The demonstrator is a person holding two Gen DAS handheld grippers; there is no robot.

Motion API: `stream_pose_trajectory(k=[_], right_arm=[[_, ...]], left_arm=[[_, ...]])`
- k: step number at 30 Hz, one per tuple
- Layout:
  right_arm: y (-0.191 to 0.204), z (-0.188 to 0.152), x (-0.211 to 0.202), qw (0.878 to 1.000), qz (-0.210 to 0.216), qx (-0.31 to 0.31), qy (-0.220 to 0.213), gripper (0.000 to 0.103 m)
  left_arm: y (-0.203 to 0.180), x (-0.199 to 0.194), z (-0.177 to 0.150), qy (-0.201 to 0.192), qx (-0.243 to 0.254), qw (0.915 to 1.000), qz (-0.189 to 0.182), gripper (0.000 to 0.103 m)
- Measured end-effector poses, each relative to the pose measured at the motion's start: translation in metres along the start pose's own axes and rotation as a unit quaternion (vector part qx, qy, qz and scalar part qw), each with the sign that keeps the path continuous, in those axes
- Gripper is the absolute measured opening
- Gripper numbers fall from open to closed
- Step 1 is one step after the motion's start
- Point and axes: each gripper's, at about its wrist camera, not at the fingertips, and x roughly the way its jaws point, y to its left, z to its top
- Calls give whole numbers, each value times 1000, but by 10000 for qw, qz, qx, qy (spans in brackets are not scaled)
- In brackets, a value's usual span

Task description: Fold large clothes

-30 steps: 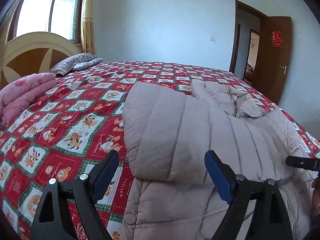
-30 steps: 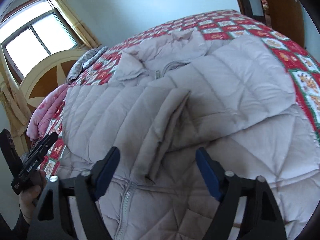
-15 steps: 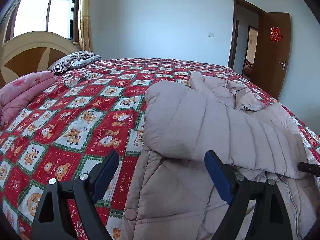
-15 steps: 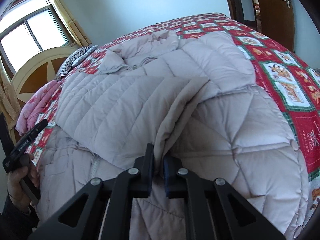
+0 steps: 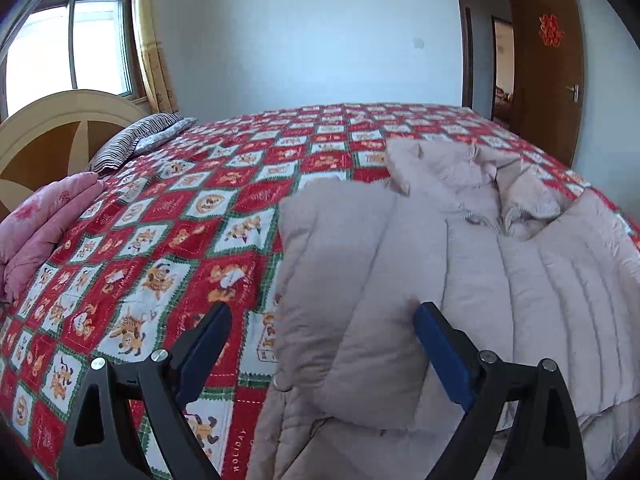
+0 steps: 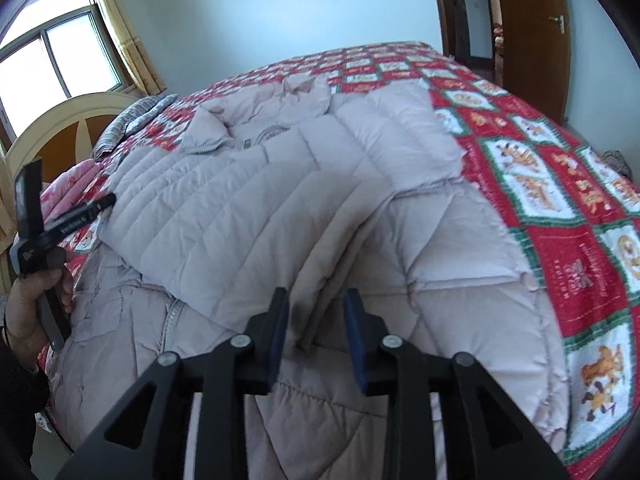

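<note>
A large pale pink-beige quilted down coat (image 6: 280, 216) lies spread on the bed, collar at the far end; it also shows in the left wrist view (image 5: 460, 280). A sleeve (image 6: 328, 240) lies folded across the coat's front. My right gripper (image 6: 316, 336) is partly open, its pads either side of the sleeve's cuff edge without pinching it. My left gripper (image 5: 320, 348) is open and empty above the coat's left edge; it also shows at the left of the right wrist view (image 6: 60, 224).
The bed has a red, green and white cartoon-patterned quilt (image 5: 160, 240). A folded pink blanket (image 5: 44, 220) and striped pillow (image 5: 132, 140) lie near the headboard (image 5: 52, 128). A brown door (image 5: 548, 72) stands open at the far right.
My right gripper closed on the sleeve's cuff half a second ago and has now opened partway, letting it go. My left gripper stayed open and shifted slightly.
</note>
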Motion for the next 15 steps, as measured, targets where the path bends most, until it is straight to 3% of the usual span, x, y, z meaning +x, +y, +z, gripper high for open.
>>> stream_pose_trajectory(k=[2, 6, 11, 15], right_arm=[[2, 7, -17, 9991, -222, -7, -353, 51], [21, 31, -22, 9973, -253, -233, -643, 51], [48, 53, 27, 9974, 16, -619, -379, 51], [56, 51, 68, 9976, -15, -699, 26, 51]], left_arm=[[-3, 6, -6, 97, 27, 9999, 2, 93], [-4, -9, -2, -197, -28, 9997, -124, 93], [-10, -19, 19, -473, -260, 9975, -451, 93], [-35, 16, 18, 140, 6, 9978, -643, 93]])
